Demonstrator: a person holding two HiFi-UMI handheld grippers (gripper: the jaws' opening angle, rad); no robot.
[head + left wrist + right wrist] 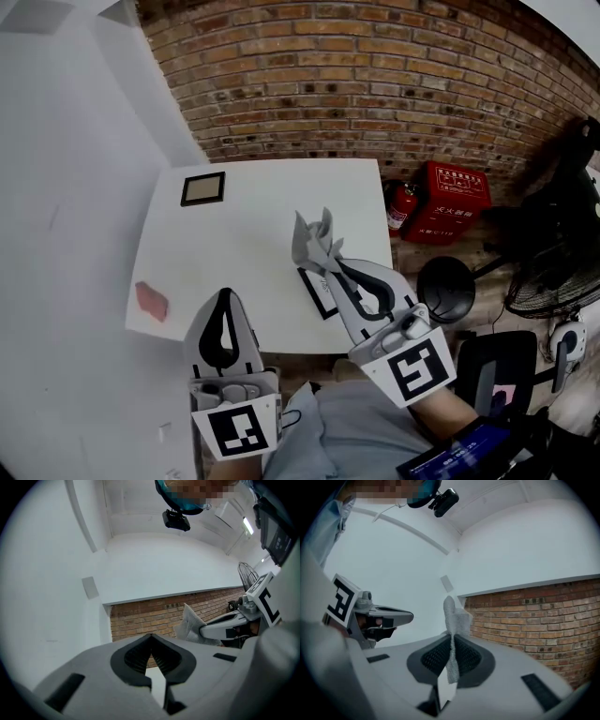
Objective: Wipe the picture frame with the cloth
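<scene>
Left tool [225, 298] pressed together, empty; right tool [331, 264] pinches a grey cloth [314, 239] over a picture frame [317, 292] on the white tabletop [253, 234] — second frame [202, 188] at its far-left corner, brick wall [375, 84] behind.

Colour rundown: left gripper [225, 298] and right gripper [326, 261] are both light grey with black ribbed pads [465, 658], and their cubes [410, 368] carry black-and-white square markers. The cloth [314, 242] at the right gripper's tips is pale grey with a fine mesh weave. The table [244, 253] is plain white. The picture frame [202, 188], well ahead of the left gripper, is black round a tan middle. There's a second frame [319, 298] with a black edge under the right gripper, and a pinkish-red patch [151, 301] left of the left gripper. The brick wall [375, 84] is reddish-brown with pale mortar. The cabinet [457, 202] is red.
</scene>
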